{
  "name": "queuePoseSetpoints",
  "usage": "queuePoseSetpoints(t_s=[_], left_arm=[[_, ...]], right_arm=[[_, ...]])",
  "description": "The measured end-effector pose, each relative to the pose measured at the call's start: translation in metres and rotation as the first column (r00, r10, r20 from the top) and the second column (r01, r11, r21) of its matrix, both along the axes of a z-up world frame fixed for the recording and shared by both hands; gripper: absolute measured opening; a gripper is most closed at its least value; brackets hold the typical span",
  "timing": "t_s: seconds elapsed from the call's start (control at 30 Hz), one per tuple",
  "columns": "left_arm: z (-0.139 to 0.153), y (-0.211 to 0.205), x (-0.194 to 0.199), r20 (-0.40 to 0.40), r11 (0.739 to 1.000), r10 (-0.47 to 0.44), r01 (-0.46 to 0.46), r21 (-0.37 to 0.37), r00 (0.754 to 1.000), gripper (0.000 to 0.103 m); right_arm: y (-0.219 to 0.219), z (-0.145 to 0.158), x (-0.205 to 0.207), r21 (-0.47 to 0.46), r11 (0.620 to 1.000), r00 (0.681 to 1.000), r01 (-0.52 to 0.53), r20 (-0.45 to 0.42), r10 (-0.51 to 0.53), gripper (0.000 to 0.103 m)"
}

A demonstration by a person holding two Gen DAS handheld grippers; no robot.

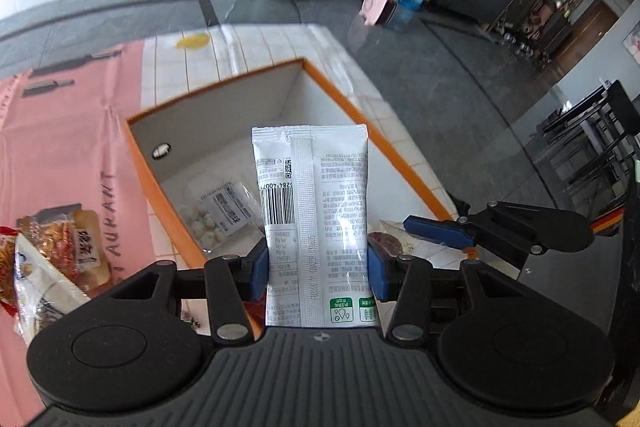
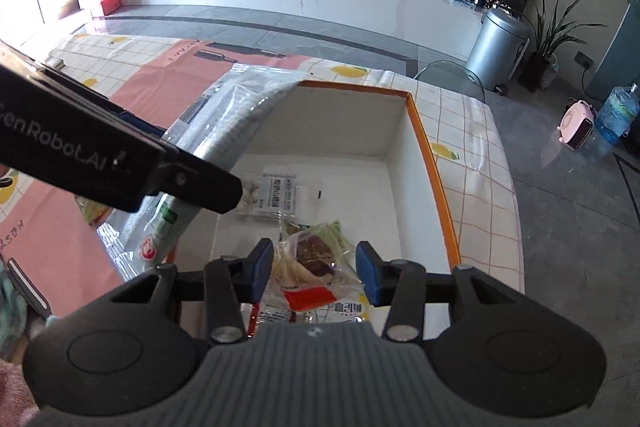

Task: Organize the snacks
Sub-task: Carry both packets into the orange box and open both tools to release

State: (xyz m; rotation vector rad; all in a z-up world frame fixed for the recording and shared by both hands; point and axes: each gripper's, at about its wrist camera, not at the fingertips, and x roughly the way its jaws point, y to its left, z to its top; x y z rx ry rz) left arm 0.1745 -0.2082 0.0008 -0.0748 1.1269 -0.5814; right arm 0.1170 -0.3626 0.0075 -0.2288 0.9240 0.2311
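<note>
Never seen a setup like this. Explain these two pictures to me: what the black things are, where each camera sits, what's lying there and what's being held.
No robot: a person holds a two-finger gripper in each hand, with a fisheye camera on each looking forward along its blue-padded fingers. The left view shows the left gripper shut on a white snack packet. The right view shows the right gripper shut on a clear snack bag with dark pieces. Both hang over an orange-edged white box on a pink-and-tiled tablecloth. In the box lies a clear bag of small white sweets. More snack bags wait beside it.
</note>
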Motion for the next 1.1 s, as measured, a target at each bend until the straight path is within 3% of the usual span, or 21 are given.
queuePoseSetpoints(t_s=[0.2,0.5,0.6,0.73,1.1], left_arm=[[-0.025,-0.028,0.025,-0.061,0.99,0.001,0.008,0.143,0.998,0.055],[-0.05,-0.058,0.034,-0.072,0.933,-0.054,0.076,0.352,0.996,0.055],[-0.056,-0.064,0.035,-0.075,0.916,-0.059,0.084,0.392,0.995,0.055],[-0.065,-0.07,0.036,-0.074,0.898,-0.073,0.098,0.43,0.995,0.055],[-0.065,-0.068,0.034,-0.055,0.894,-0.093,0.108,0.435,0.994,0.065]], right_arm=[[-0.013,-0.027,0.025,-0.052,0.998,0.998,-0.02,-0.066,0.016,0.043],[-0.016,-0.063,0.046,-0.125,0.988,0.987,-0.094,-0.141,0.076,0.043],[-0.014,-0.071,0.052,-0.172,0.979,0.984,-0.105,-0.16,0.078,0.044],[-0.015,-0.07,0.056,-0.169,0.979,0.983,-0.113,-0.165,0.085,0.045],[-0.017,-0.071,0.06,-0.164,0.981,0.98,-0.098,-0.189,0.067,0.048]])
